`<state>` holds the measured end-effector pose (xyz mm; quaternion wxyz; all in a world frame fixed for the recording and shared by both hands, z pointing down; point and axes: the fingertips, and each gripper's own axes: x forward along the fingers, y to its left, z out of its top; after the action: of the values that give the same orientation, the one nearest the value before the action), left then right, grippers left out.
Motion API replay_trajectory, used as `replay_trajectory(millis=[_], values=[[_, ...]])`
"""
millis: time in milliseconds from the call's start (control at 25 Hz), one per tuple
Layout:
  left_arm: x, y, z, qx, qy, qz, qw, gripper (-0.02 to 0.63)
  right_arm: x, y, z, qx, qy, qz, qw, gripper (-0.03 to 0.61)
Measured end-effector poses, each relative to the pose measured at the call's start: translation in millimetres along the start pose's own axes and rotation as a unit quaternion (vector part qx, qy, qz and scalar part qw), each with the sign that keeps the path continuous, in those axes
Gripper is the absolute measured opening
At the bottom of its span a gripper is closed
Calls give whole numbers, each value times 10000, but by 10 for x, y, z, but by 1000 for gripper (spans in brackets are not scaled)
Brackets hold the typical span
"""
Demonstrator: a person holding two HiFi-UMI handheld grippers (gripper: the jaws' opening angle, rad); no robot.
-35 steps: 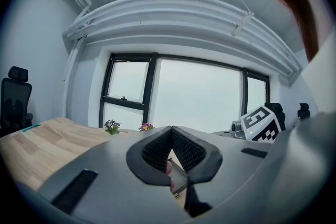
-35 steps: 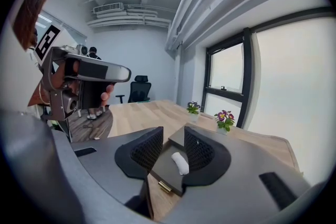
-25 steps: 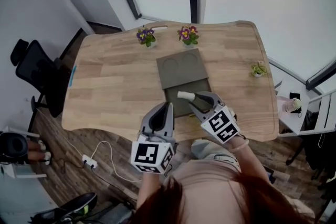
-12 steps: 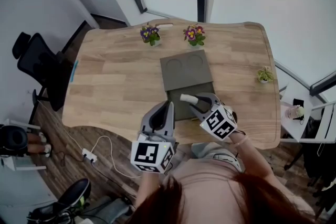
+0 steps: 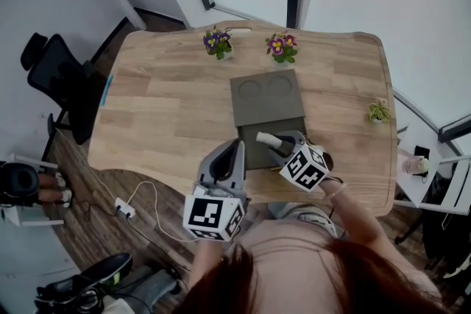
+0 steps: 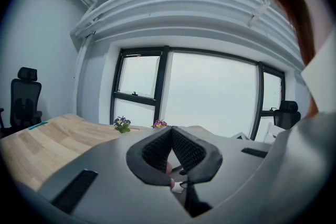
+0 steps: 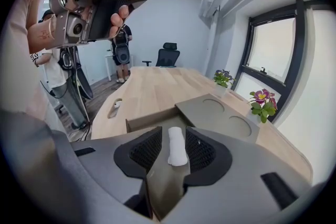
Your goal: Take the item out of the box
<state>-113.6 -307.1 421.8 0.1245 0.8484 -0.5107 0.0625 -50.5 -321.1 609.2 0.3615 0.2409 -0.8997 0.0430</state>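
Wooden desk (image 5: 162, 106) with open box (image 5: 250, 145): we hold the right tool (image 7: 172, 132) spread either side of the white item (image 7: 177, 150) lying inside, apparently to pinch it, while the left tool (image 6: 171, 136), pressed together and empty, waits aside.

Your right gripper (image 5: 274, 145) hides the near right corner of the box (image 5: 249, 147) in the head view; your left gripper (image 6: 171, 136) blocks the box entirely from its own view.
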Motion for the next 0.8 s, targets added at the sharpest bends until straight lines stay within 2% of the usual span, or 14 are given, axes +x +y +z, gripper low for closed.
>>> replay_trajectory(millis=[480, 800], values=[[114, 121, -54, -102, 80, 186, 9997, 3, 326, -24, -327, -115, 591, 359, 9975, 117], [182, 214, -88, -158, 125, 339, 9992, 3, 487, -33, -446, -194, 809, 522, 9952, 121]])
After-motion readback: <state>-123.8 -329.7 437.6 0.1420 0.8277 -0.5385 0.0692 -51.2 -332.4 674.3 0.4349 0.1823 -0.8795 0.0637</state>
